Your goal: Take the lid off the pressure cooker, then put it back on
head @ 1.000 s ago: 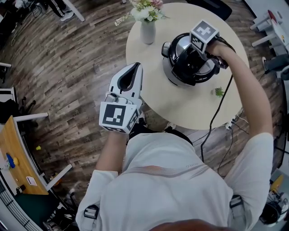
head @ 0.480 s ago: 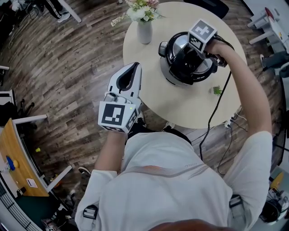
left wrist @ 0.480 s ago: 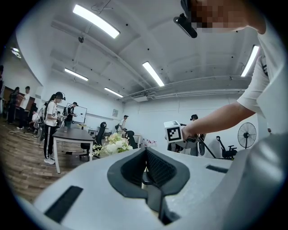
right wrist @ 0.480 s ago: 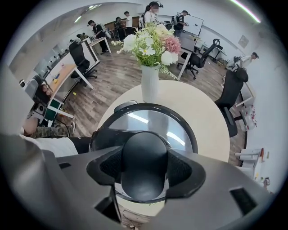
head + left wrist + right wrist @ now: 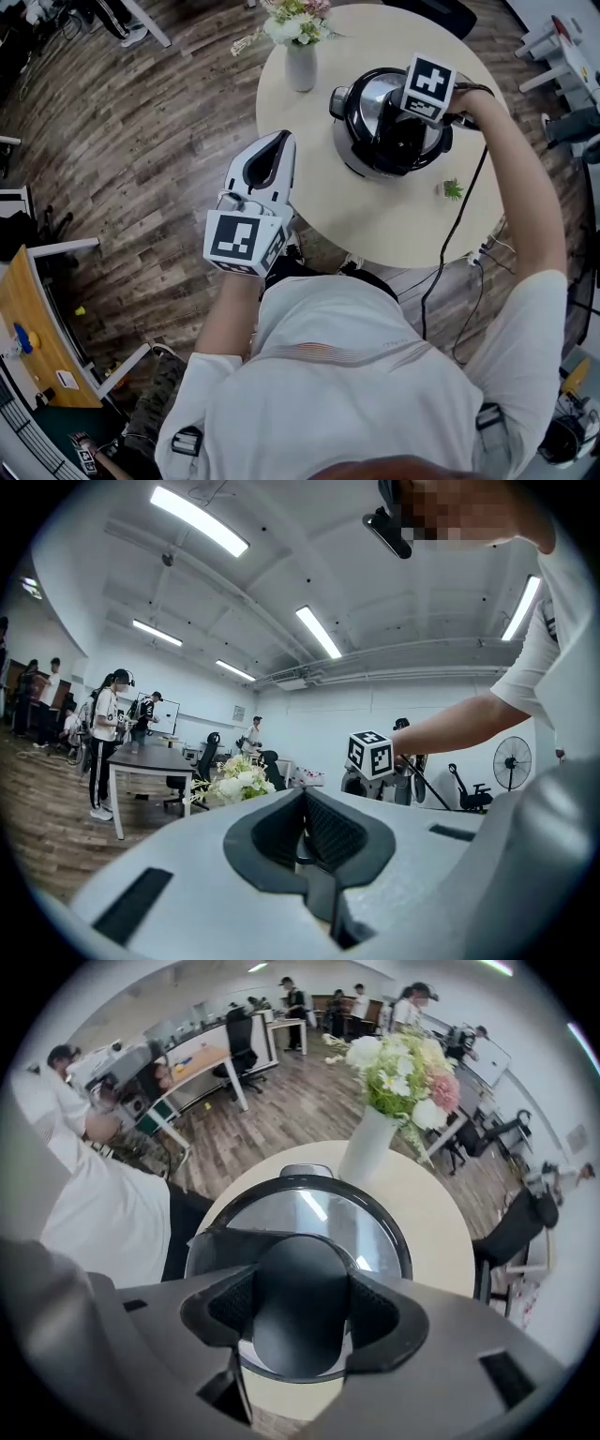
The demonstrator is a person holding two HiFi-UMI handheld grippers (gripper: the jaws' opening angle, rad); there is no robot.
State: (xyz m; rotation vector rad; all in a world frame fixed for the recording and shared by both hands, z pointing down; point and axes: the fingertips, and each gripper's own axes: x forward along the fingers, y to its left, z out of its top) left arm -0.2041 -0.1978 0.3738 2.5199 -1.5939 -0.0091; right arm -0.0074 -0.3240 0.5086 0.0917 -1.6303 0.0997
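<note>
The right hand-held gripper [image 5: 398, 139] points straight down over the round, steel-sided pressure cooker [image 5: 351, 157], its jaws clamped on the black oval knob [image 5: 298, 1307] at the centre of the shiny, black-rimmed metal lid [image 5: 314, 1206]. That hold from above looks made for twisting the lid in its lock or lifting it straight up. The lid sits on the pot, and I cannot tell whether it is locked. The left hand-held gripper [image 5: 270, 159] is closed on nothing and held level, off the near edge of the desk [image 5: 375, 225], probably to stay out of the way. The round, pale beige desk also carries a white vase [image 5: 301, 67] of pale flowers [image 5: 298, 21] just behind the cooker and a small green sprig [image 5: 453, 190] near its front. Around it is a brown plank floor [image 5: 141, 141] in a bright open office with other desks, chairs and people.
</note>
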